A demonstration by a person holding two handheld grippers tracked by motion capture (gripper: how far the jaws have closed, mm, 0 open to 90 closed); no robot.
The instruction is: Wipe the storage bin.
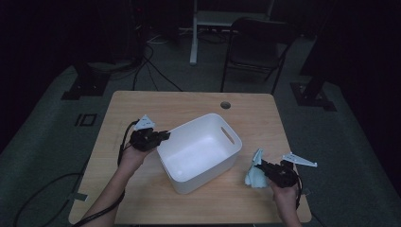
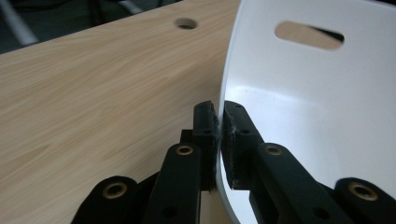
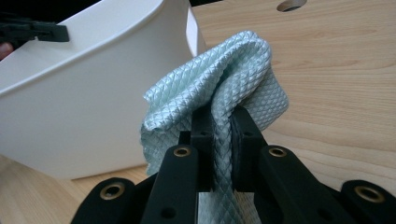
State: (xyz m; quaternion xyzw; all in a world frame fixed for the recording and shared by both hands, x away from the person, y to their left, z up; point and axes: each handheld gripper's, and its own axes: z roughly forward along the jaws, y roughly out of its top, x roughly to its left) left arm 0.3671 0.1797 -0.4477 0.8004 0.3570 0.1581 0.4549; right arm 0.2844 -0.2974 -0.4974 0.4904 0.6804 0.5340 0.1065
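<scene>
Centrally on the wooden table (image 1: 142,106): white bin (image 1: 201,151), standing at an angle, its left rim clamped between the jaws of the left gripper (image 2: 219,135). Right of the bin, just beside its wall: pale green cloth (image 3: 233,79), bunched, pinched tight in the right gripper (image 3: 222,140).
</scene>
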